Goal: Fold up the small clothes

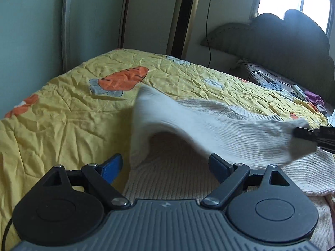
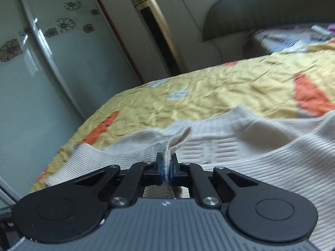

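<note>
A cream ribbed knit sweater (image 1: 219, 133) lies on the yellow bedspread (image 1: 62, 113). In the left wrist view one part of it is lifted and stretched toward the right, where my right gripper (image 1: 301, 133) pinches its end. My left gripper (image 1: 165, 165) is open and empty, low over the flat part of the sweater, blue pads (image 1: 111, 167) wide apart. In the right wrist view my right gripper (image 2: 166, 168) is shut on a folded edge of the sweater (image 2: 251, 146), which spreads ahead and to the right.
The bed's far edge meets a glass wardrobe door (image 2: 52, 62) and a gold tower fan (image 1: 186, 16). A dark headboard (image 1: 282, 41) stands at the right, with a power strip (image 1: 298, 90) and purple cloth (image 1: 314, 100) near it.
</note>
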Tool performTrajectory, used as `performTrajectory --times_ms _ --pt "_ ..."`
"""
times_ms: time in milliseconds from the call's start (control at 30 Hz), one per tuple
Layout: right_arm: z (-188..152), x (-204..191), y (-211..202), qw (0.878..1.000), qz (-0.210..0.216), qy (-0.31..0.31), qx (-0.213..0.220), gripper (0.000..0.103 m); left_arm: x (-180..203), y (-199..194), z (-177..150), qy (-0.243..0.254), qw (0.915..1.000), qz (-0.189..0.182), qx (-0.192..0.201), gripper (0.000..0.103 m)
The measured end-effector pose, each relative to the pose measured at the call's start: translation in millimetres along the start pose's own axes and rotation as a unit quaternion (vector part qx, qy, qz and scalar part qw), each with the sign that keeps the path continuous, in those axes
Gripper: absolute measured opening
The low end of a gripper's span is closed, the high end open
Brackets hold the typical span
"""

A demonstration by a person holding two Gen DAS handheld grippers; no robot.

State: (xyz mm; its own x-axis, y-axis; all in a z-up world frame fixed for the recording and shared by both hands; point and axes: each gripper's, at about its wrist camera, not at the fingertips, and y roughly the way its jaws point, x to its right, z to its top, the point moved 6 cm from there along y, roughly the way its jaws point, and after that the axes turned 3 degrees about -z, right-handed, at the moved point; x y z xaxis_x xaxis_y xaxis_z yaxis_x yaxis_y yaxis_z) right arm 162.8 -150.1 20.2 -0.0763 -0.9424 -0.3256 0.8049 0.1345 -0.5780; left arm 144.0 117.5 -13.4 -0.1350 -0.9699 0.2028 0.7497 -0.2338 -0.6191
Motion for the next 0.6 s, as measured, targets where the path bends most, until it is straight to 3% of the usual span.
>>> performTrajectory --times_ms 267,600 --pt "0.2 58.6 -17.1 0.998 -0.068 0.004 0.006 0.009 -5.6 7.5 -0.4 -0.004 0.9998 0.011 -0.015 0.090" --pt "-13.8 75.8 -33.1 0.997 -0.062 0.045 0.003 0.009 -4.5 20.3 -4.7 0.008 0.9991 0.022 -0.037 0.090"
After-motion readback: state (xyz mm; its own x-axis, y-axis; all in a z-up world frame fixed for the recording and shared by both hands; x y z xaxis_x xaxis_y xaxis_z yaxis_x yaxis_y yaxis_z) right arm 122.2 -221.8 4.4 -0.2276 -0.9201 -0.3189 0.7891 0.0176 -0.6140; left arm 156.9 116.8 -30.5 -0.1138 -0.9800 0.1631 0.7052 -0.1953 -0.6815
